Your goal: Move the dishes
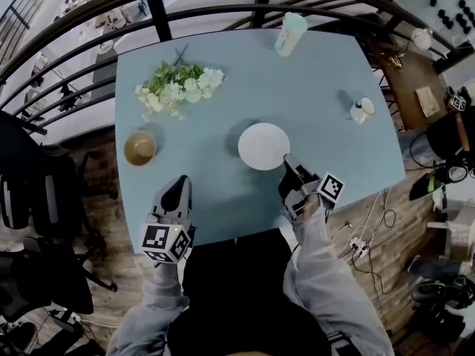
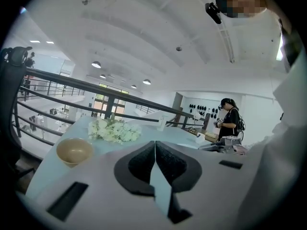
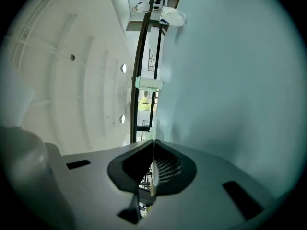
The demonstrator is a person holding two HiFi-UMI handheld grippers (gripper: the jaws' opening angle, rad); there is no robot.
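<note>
A white plate (image 1: pixel 263 145) lies near the middle of the blue table (image 1: pixel 319 73). My right gripper (image 1: pixel 288 159) reaches it from the near side and is shut on its near-right rim. In the right gripper view the picture is rolled sideways, and the plate's rim (image 3: pixel 154 174) shows as a thin white edge pinched between the pads. A tan bowl (image 1: pixel 139 147) (image 2: pixel 74 151) stands at the table's left. My left gripper (image 1: pixel 180 180) (image 2: pixel 155 145) hovers over the near-left table edge, right of the bowl, shut with nothing in it.
A bunch of white flowers (image 1: pixel 178 84) (image 2: pixel 115 131) lies at the far left. A tall pale cup (image 1: pixel 290 33) stands at the far edge, a small white mug (image 1: pixel 361 110) near the right edge. A dark railing (image 1: pixel 89 87) curves behind the table. Another person (image 2: pixel 231 121) stands far off.
</note>
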